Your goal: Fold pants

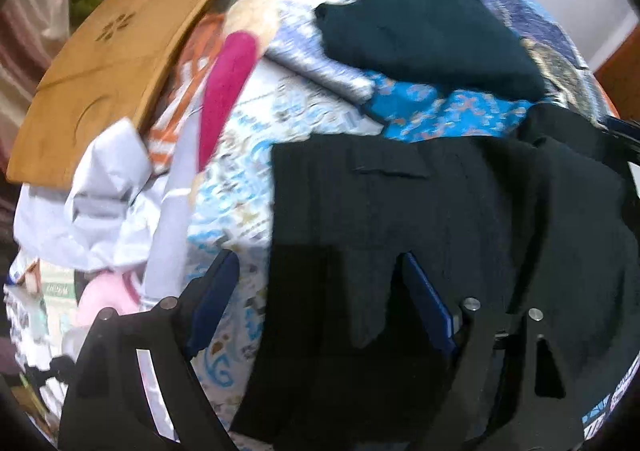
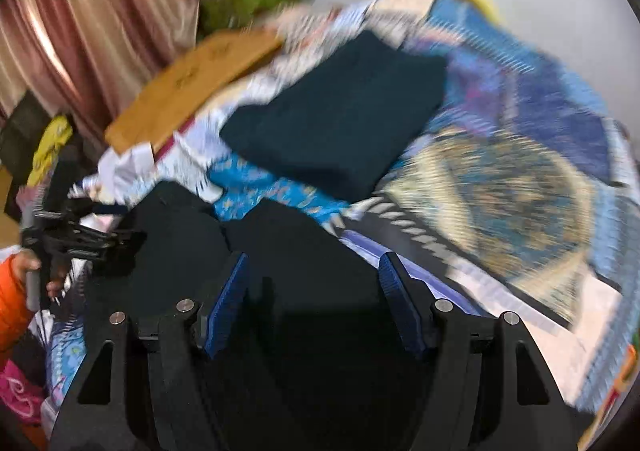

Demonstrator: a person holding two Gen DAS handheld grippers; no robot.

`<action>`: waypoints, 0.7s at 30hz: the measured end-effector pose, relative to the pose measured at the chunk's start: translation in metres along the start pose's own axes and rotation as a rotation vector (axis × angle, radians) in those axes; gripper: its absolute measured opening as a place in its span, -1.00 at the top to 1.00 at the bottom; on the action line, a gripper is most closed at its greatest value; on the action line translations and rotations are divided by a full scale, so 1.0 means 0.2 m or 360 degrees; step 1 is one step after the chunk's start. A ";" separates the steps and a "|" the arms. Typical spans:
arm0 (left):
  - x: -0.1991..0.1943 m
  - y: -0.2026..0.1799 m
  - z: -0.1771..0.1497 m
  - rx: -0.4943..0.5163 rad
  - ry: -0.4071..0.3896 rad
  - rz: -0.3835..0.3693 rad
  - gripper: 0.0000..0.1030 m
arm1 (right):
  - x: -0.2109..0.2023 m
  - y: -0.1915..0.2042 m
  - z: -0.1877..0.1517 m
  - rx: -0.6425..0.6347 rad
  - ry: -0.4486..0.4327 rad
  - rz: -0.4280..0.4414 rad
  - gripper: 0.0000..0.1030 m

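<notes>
Black pants (image 1: 440,219) lie spread on the patterned bedspread (image 1: 248,155), a pocket flap showing near their top. My left gripper (image 1: 316,291) is open just above the pants' near edge, its right finger over the cloth. In the right wrist view the same pants (image 2: 288,251) fill the lower middle, and my right gripper (image 2: 312,291) is open with the cloth between its blue pads. The left gripper (image 2: 88,239) shows at the far left of that view, over the pants' other side.
A folded dark garment (image 1: 424,31) lies further back on the bed (image 2: 344,111). A tan wooden board (image 1: 108,67), a magenta cloth (image 1: 228,91) and white clothes (image 1: 100,203) crowd the left. A pink curtain (image 2: 80,23) hangs beyond.
</notes>
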State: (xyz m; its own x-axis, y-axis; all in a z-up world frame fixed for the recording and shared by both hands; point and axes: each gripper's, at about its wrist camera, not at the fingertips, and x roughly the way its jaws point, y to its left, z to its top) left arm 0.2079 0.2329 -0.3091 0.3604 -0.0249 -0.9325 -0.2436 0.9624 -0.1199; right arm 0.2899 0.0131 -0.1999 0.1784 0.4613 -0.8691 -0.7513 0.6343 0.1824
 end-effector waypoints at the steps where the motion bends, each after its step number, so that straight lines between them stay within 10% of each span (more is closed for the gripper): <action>1: 0.00 -0.02 -0.01 0.0030 -0.0004 -0.0028 -0.33 | 0.06 0.01 0.02 -0.0013 0.0028 0.0012 -0.23; 4: 0.04 -0.12 -0.03 0.0136 -0.0001 0.0063 -0.09 | 0.18 0.02 0.09 -0.0048 0.0110 0.0062 -0.18; 8: 0.05 -0.18 -0.06 0.0200 -0.0048 0.0182 0.13 | 0.27 0.08 0.10 -0.0175 0.0197 0.0030 0.61; 11: 0.04 -0.18 -0.08 0.0228 -0.0080 0.0305 0.39 | 0.26 0.13 0.10 -0.0230 0.0140 -0.0063 0.84; 21: -0.14 -0.07 -0.09 0.0259 -0.0122 0.0336 0.35 | 0.08 0.11 0.10 -0.0124 0.0052 -0.0215 0.72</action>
State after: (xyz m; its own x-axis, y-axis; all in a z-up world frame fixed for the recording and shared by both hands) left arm 0.1842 0.2154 -0.2869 0.3857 0.1953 -0.9017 -0.1748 0.9751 0.1364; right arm 0.2895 0.0465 -0.2003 0.2613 0.3536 -0.8981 -0.7689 0.6387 0.0277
